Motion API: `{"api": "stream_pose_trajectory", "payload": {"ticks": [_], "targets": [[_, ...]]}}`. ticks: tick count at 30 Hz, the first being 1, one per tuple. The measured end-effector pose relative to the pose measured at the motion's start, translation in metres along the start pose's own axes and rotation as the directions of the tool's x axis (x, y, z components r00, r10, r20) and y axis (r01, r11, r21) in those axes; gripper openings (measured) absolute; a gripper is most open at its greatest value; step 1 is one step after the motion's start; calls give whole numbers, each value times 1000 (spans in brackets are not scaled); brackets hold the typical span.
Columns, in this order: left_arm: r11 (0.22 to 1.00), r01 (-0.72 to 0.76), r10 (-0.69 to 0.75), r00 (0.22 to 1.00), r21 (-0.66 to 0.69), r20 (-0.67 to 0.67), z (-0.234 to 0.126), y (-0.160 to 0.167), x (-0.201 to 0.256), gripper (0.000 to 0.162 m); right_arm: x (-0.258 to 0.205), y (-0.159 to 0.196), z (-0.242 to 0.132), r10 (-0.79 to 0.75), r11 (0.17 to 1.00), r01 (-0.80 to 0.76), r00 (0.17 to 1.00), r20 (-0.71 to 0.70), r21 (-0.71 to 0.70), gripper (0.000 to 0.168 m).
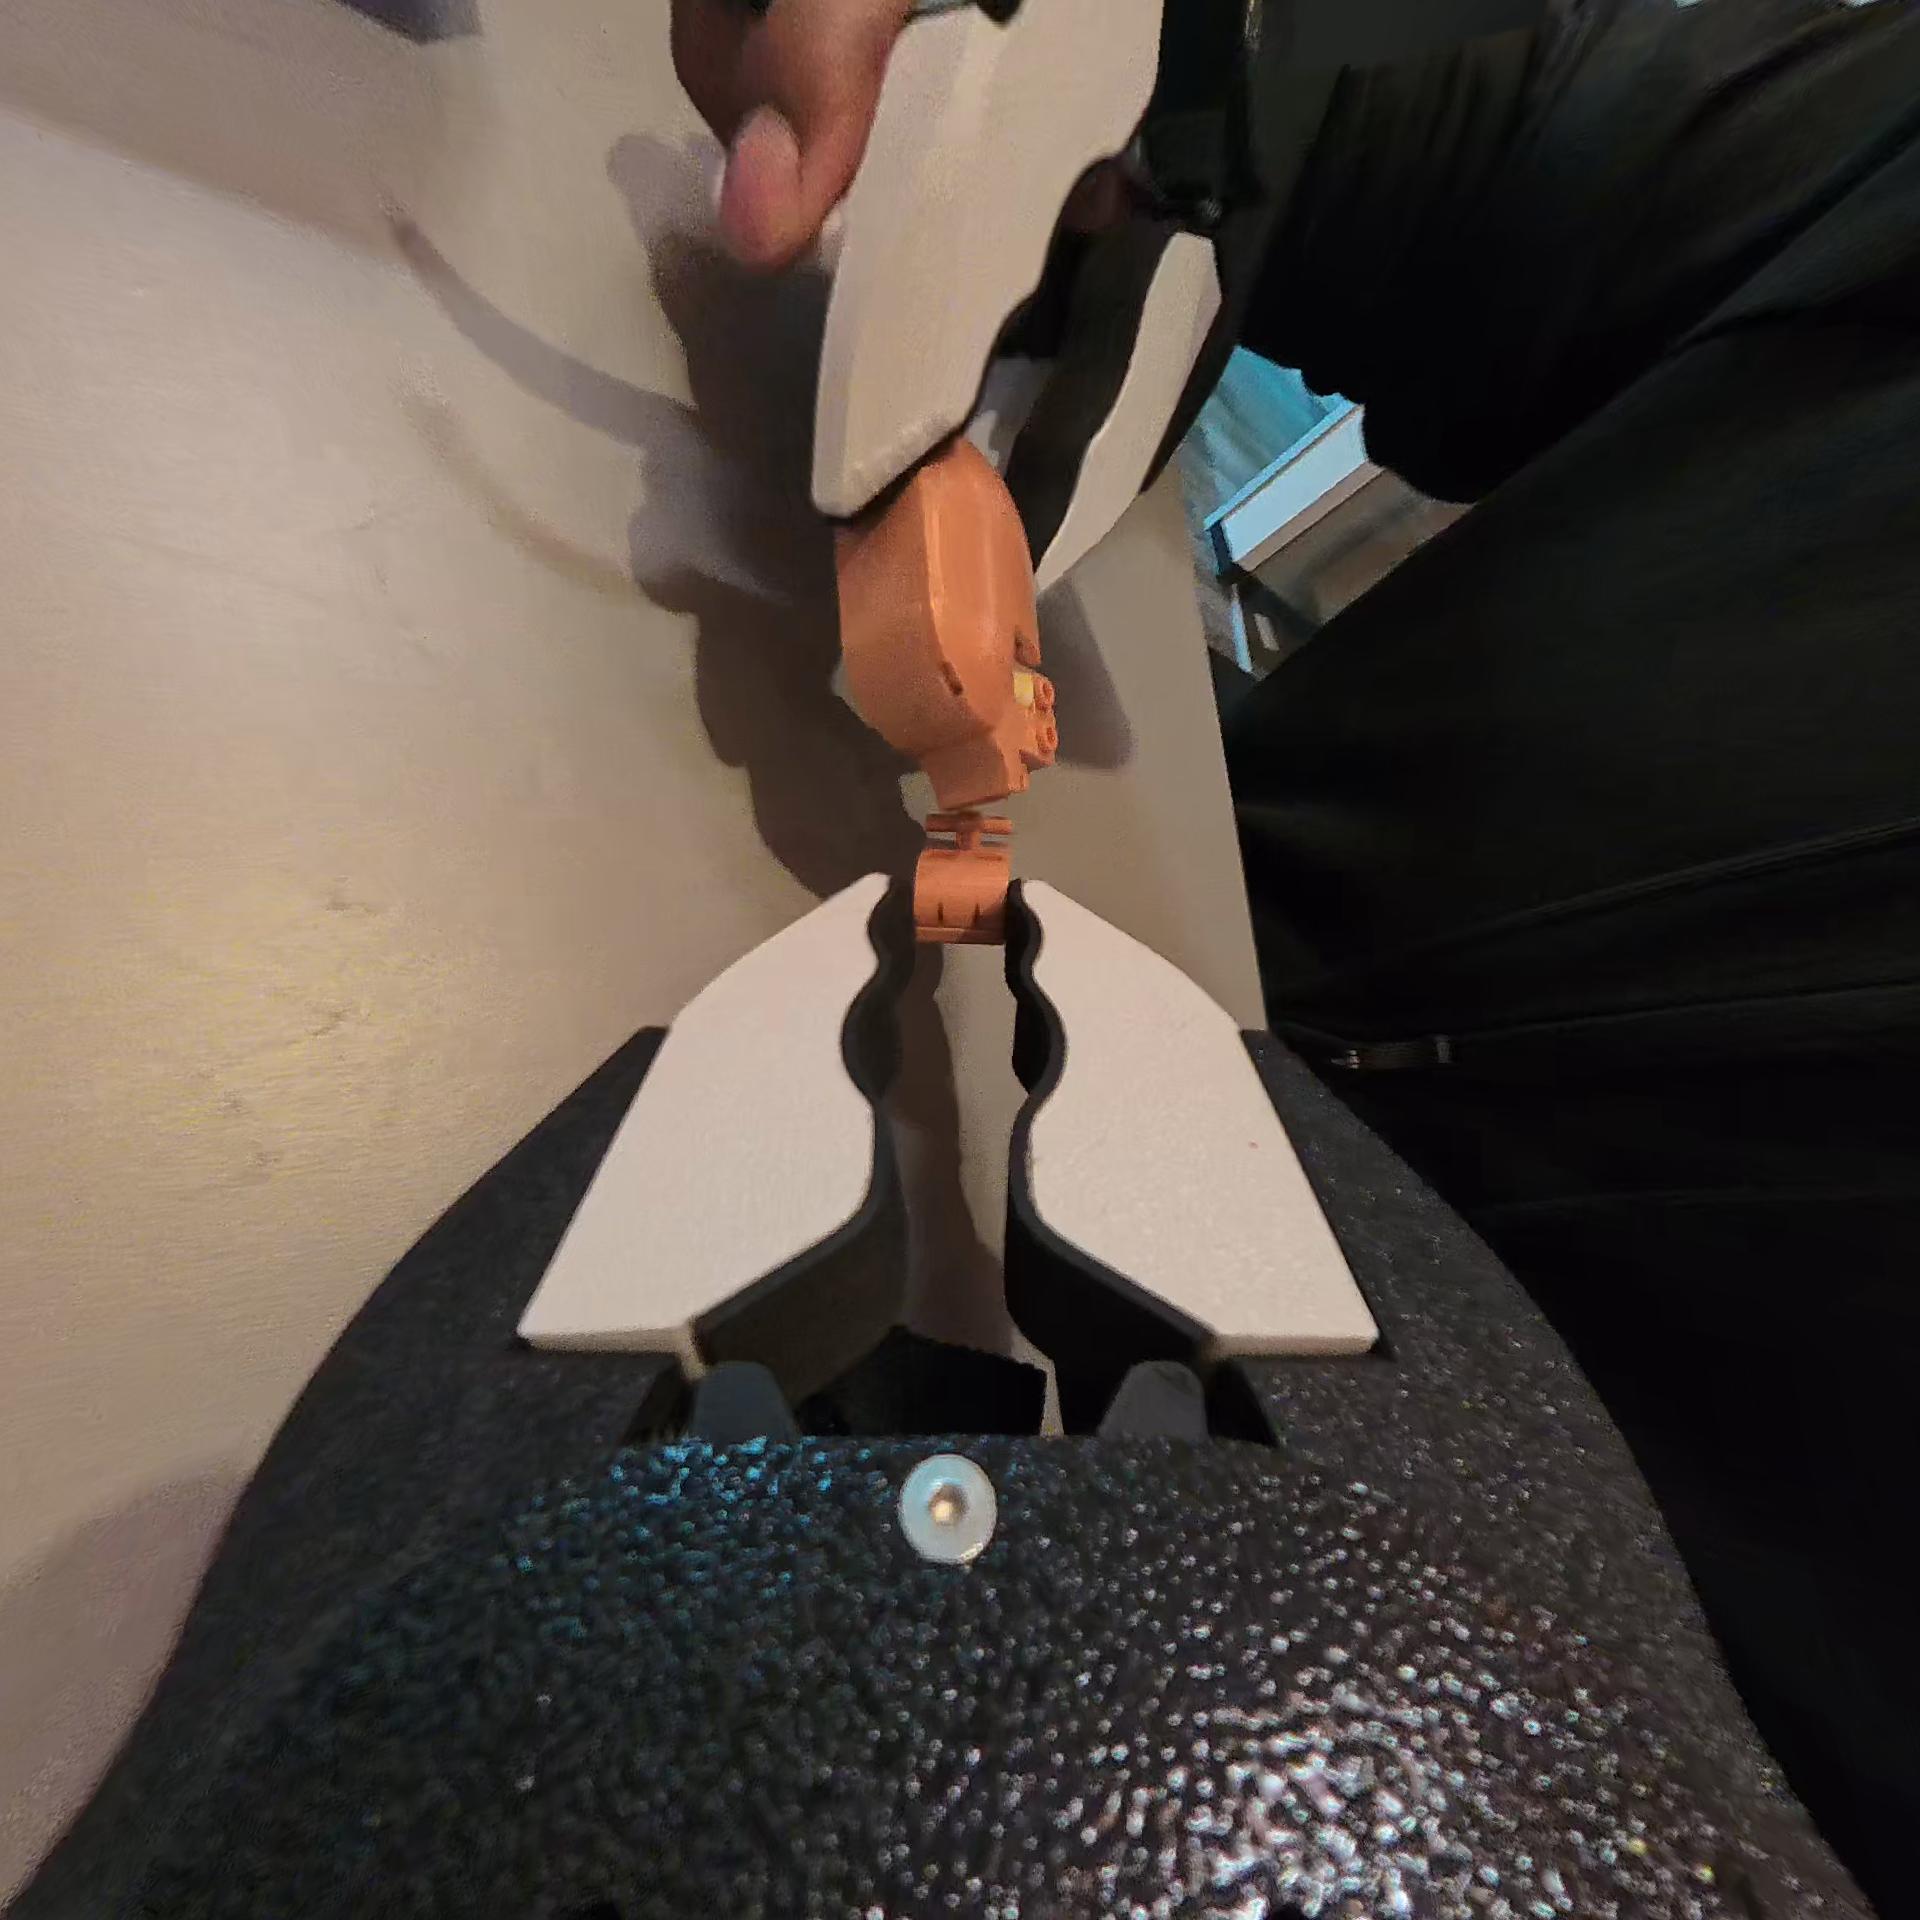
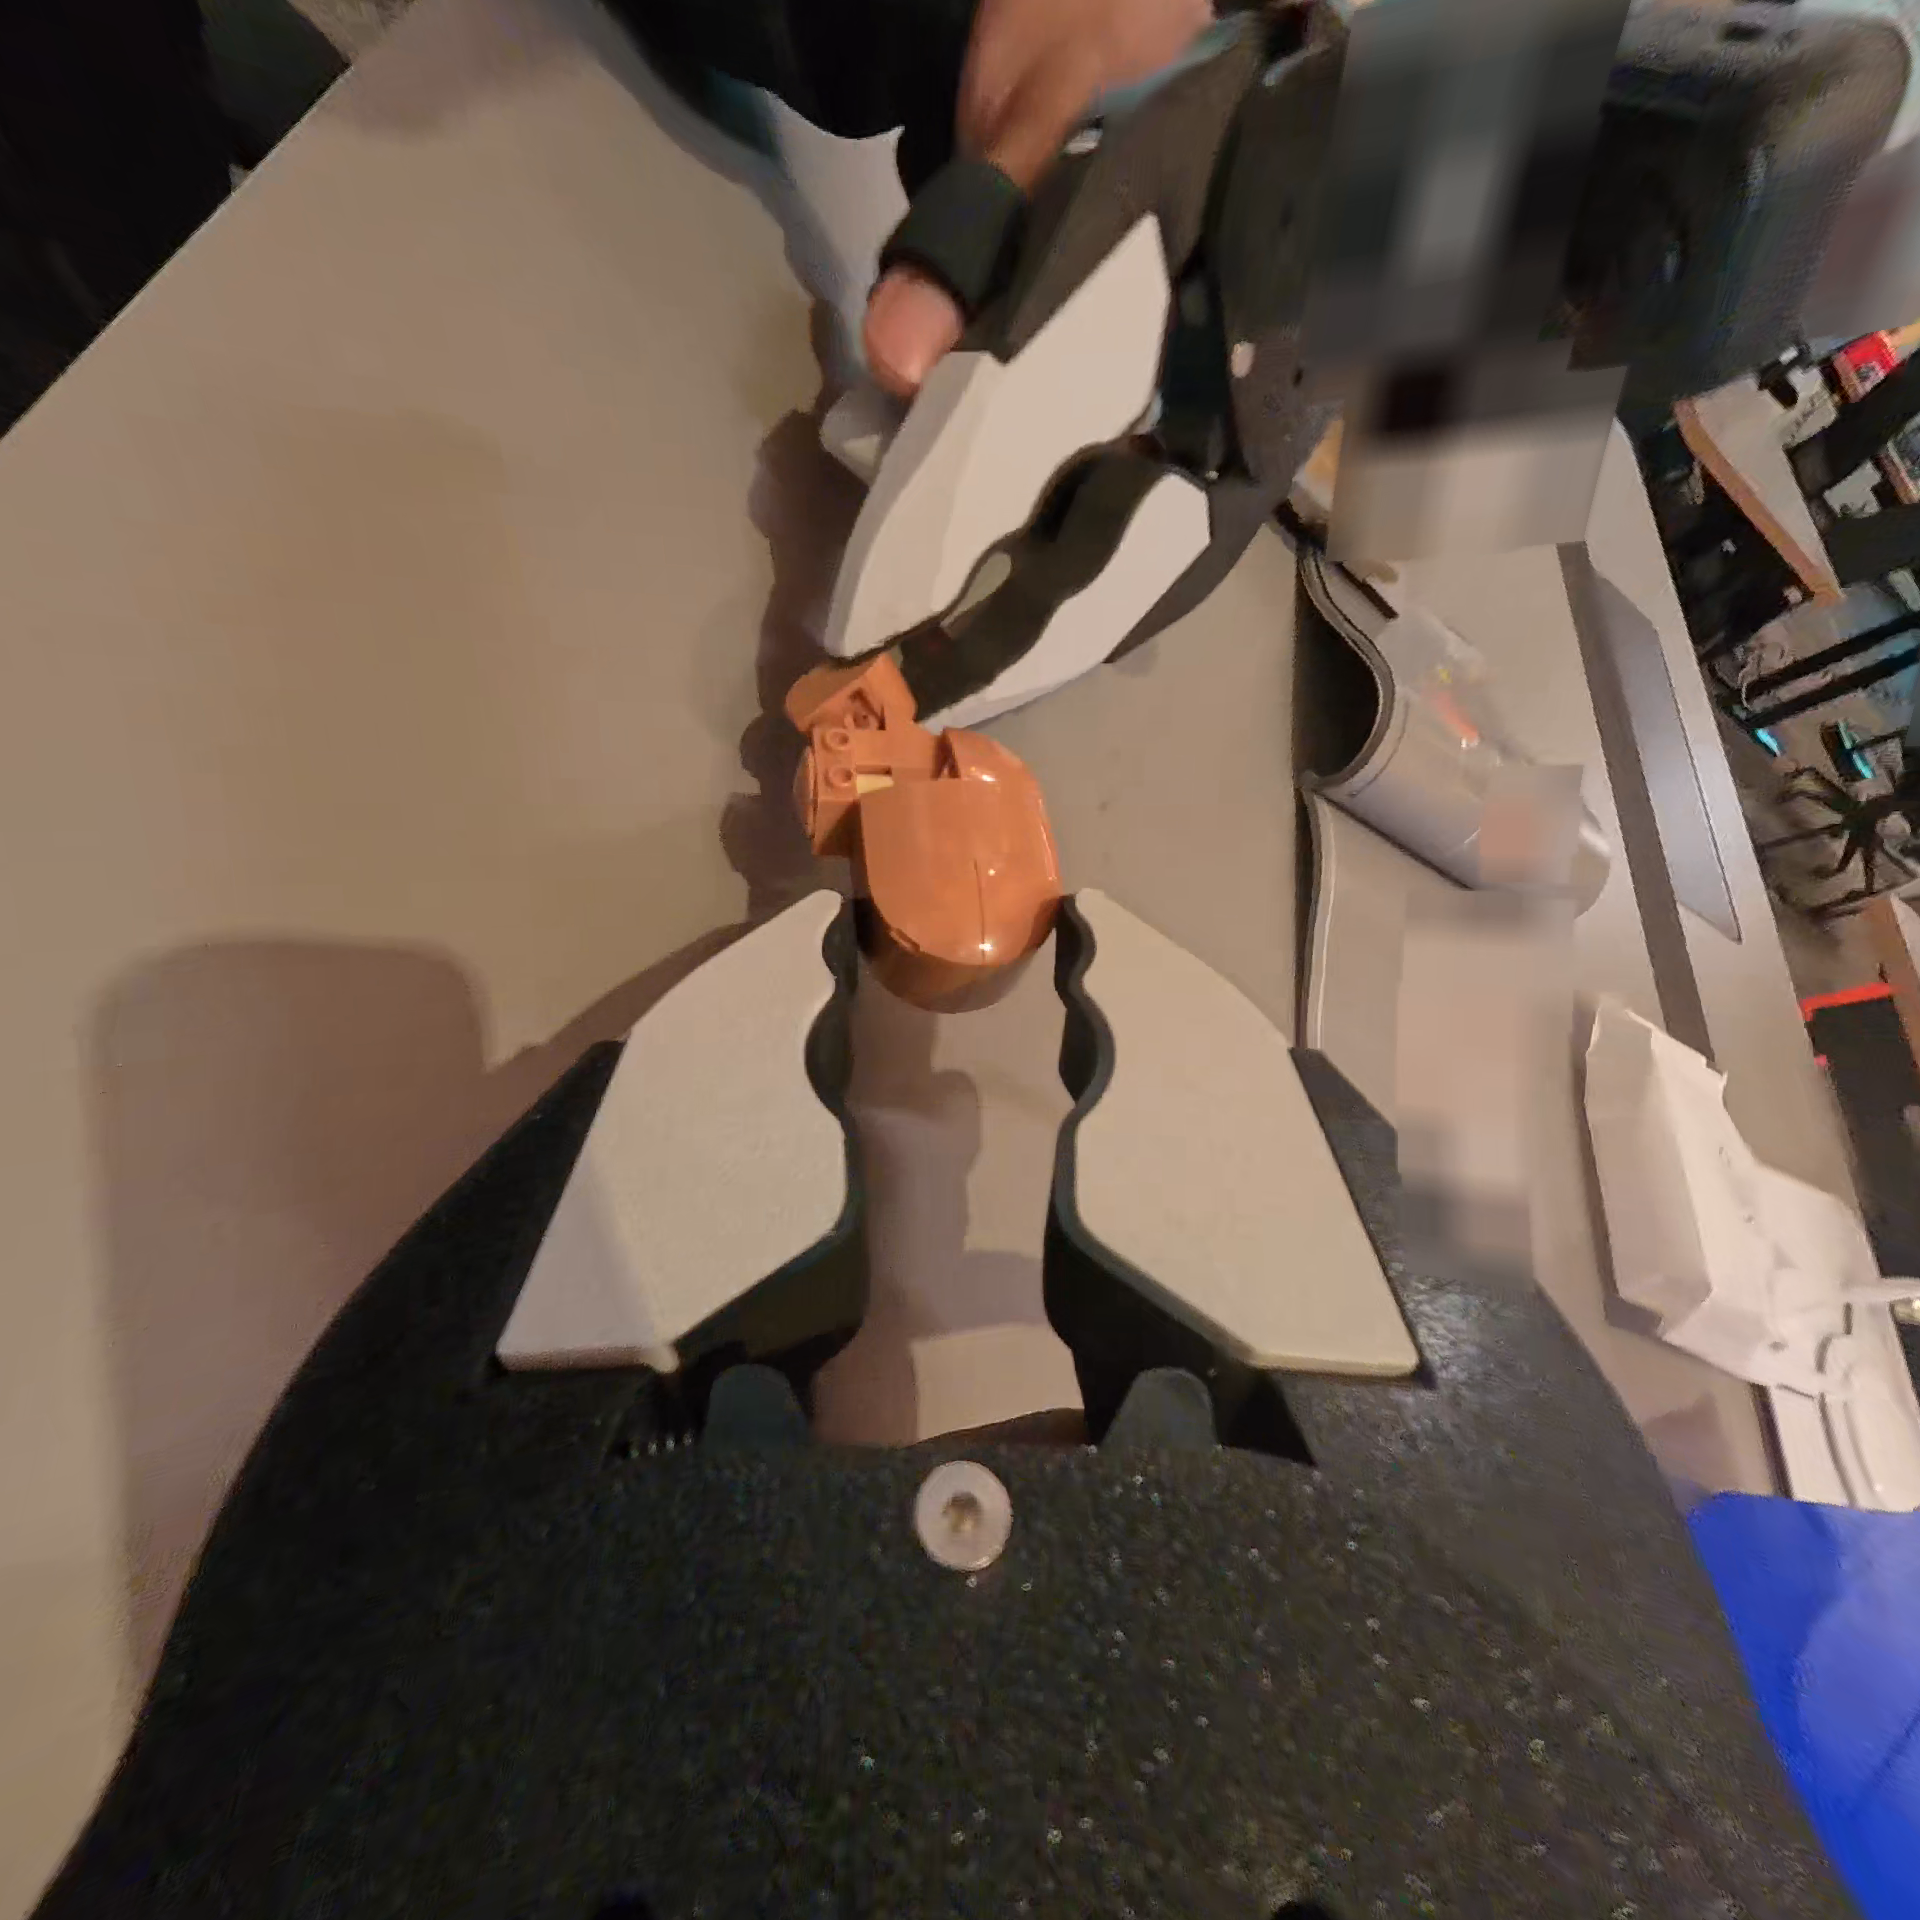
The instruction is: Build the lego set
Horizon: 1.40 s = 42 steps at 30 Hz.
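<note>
My right gripper [image 2: 958, 920] is shut on a rounded brown lego assembly [image 2: 951, 883] and holds it above the table. The assembly has a studded narrow end with a small yellow part. My left gripper [image 1: 954, 899] is shut on a small brown hinge-like piece [image 1: 961, 904], held right at the assembly's narrow end [image 1: 977, 769]. Whether the two are joined or just touching I cannot tell. In the left wrist view the right gripper [image 1: 966, 520] comes down from the top with the assembly [image 1: 935, 623]. In the right wrist view the left gripper [image 2: 899, 675] reaches in from the upper right with the small piece [image 2: 847, 696].
A beige table [image 2: 364, 520] lies under both grippers. A grey pouch [image 2: 1444, 769] with clear bags lies to the right, with crumpled white paper [image 2: 1714, 1195] and something blue [image 2: 1829, 1683] nearer. The person's dark clothing [image 1: 1558, 935] fills the right of the left wrist view. Across from one pair of fingers to the other is roughly 5 cm. The grey pouch [image 2: 1444, 769] is about equally far from each gripper, around 20 cm.
</note>
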<state>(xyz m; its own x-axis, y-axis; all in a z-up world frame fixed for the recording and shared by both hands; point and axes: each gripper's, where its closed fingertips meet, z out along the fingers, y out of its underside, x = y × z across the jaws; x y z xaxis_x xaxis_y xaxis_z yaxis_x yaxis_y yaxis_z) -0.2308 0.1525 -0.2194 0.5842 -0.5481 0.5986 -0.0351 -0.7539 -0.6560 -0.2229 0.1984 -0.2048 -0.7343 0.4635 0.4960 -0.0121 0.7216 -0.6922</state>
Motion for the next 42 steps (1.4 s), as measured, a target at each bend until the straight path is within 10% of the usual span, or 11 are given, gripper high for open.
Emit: {"api": "stream_pose_trajectory", "payload": {"ticks": [18, 42], "targets": [[962, 179, -137, 969, 207, -204, -16, -30, 8, 17, 20, 2, 3, 27, 999, -17, 977, -211, 46, 36], [889, 193, -264, 957, 415, 122, -28, -50, -37, 17, 36, 30, 16, 125, 949, -244, 872, -473, -198, 36]]}}
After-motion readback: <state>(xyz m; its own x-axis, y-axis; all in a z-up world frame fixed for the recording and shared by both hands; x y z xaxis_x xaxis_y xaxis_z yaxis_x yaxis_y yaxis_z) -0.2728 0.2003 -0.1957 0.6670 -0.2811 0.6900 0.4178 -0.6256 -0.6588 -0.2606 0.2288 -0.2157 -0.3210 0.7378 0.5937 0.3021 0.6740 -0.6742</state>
